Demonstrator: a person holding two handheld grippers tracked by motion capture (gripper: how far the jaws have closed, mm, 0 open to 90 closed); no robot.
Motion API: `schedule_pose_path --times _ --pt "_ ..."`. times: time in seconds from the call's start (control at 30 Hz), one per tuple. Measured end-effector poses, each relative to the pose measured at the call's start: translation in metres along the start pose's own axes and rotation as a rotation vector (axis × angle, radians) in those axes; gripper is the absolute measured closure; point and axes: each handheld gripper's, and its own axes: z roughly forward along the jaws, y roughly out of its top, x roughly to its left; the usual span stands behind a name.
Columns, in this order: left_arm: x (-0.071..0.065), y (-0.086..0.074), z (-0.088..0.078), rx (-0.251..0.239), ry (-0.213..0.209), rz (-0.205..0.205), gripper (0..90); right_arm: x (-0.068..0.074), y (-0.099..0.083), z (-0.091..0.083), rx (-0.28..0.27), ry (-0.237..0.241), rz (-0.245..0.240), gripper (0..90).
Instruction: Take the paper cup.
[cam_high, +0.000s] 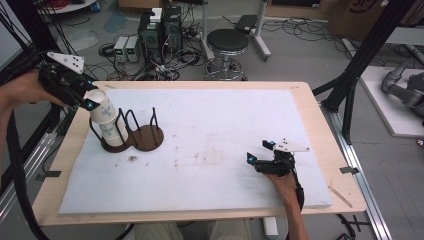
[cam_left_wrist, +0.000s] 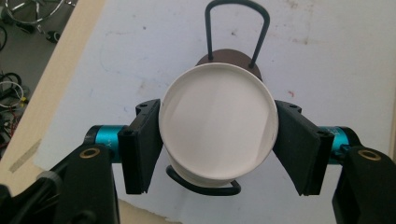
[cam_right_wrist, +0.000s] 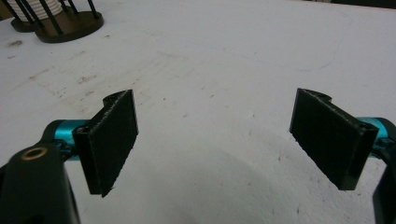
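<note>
Left gripper (cam_left_wrist: 217, 147) clamps the top cup (cam_left_wrist: 217, 126) at its rim to free it from the stack in the rack (cam_high: 145, 135) — right gripper (cam_high: 260, 152), at five o'clock, waits wide and empty.

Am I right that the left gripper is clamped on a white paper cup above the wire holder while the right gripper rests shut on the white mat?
Not quite: the right gripper is open, its jaws standing wide apart over the white mat, as the right gripper view shows. The rest holds: the left gripper is clamped on the white paper cup above the wire holder.
</note>
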Motion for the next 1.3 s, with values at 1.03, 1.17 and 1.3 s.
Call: schedule_pose_path --times 1.03,1.17,1.3 --pt "-0.076 0.015 0.009 -0.352 -0.053 0.031 35.7 0.0 0.0 -0.001 -0.006 0.003 0.006 15.6" --pt "-0.092 0.015 0.025 -0.4 -0.055 0.036 35.7 0.0 -0.001 -0.001 -0.012 0.005 0.004 15.6" --pt "-0.115 0.019 0.049 -0.491 -0.077 0.042 35.7 -0.001 -0.001 -0.001 -0.012 0.009 0.006 15.6"
